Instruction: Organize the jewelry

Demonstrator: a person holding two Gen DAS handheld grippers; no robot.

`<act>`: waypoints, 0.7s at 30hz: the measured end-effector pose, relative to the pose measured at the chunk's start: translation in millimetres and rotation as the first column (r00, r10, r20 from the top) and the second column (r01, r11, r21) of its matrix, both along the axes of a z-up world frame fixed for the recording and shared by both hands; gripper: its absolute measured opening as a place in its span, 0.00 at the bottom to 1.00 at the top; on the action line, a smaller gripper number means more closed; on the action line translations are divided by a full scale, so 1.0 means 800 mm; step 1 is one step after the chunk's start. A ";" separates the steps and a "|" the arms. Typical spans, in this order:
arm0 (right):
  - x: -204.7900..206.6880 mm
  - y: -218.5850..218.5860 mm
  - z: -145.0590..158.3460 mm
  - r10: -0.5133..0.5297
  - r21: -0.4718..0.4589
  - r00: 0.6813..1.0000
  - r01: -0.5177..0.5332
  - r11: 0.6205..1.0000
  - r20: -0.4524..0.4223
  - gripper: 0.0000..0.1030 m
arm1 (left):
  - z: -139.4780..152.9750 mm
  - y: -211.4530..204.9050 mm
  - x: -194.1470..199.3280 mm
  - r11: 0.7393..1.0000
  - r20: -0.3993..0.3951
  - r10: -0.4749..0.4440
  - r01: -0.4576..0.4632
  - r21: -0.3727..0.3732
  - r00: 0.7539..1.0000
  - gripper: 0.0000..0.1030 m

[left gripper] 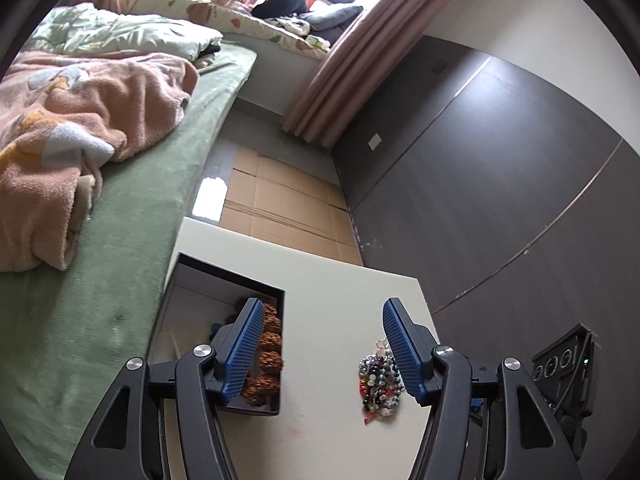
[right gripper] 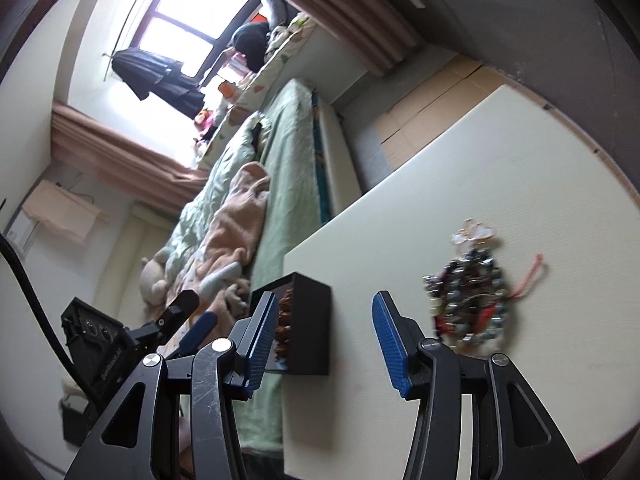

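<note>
A black open box (left gripper: 280,360) stands on the cream table (left gripper: 328,304), with a bracelet of large brown knobbly beads (left gripper: 268,354) inside along its right wall. A heap of mixed bead jewelry (left gripper: 378,380) lies on the table to the right of the box. My left gripper (left gripper: 320,308) is open above the table, nothing between its blue pads; its left pad overlaps the box, its right pad the heap's edge. In the right wrist view the box (right gripper: 310,320) and the heap (right gripper: 468,300) show again. My right gripper (right gripper: 326,302) is open and empty between them.
A bed with a green sheet (left gripper: 132,248) and a peach blanket (left gripper: 72,128) runs along the table's left side. Flattened cardboard (left gripper: 288,204) covers the floor beyond the table. A dark wall panel (left gripper: 500,184) stands to the right. The left gripper's body (right gripper: 120,340) appears at lower left.
</note>
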State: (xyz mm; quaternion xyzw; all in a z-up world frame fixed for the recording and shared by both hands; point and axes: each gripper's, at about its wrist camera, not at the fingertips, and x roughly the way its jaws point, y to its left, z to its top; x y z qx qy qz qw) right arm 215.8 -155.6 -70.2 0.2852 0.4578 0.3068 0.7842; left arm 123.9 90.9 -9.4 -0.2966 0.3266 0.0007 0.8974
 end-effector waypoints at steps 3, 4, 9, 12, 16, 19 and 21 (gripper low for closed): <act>-0.002 -0.020 0.003 -0.030 -0.020 1.000 0.030 0.999 -0.003 0.48 | -0.001 -0.014 0.006 1.000 -0.002 -0.017 0.017 0.011 1.000 0.61; -0.002 -0.025 0.003 -0.043 -0.035 0.999 0.043 0.998 -0.006 0.48 | -0.002 -0.019 0.007 1.000 -0.002 -0.024 0.024 0.013 1.000 0.61; 0.001 -0.046 -0.006 -0.107 -0.139 0.994 0.101 0.985 -0.036 0.48 | -0.006 -0.048 0.018 0.997 -0.014 -0.066 0.067 0.050 0.998 0.61; 0.005 -0.058 -0.019 -0.139 -0.180 0.987 0.123 0.976 -0.077 0.48 | -0.011 -0.066 0.024 0.992 -0.024 -0.099 0.101 0.073 0.995 0.61; 0.010 -0.073 -0.029 -0.167 -0.207 0.979 0.141 0.968 -0.114 0.48 | -0.022 -0.090 0.036 0.984 -0.056 -0.145 0.150 0.098 0.988 0.61; 0.011 -0.082 -0.033 -0.174 -0.209 0.976 0.144 0.967 -0.132 0.48 | -0.037 -0.108 0.047 0.977 -0.085 -0.181 0.189 0.099 0.980 0.61; 0.014 -0.087 -0.036 -0.177 -0.218 0.974 0.145 0.965 -0.138 0.48 | -0.046 -0.118 0.053 0.972 -0.109 -0.202 0.213 0.102 0.973 0.60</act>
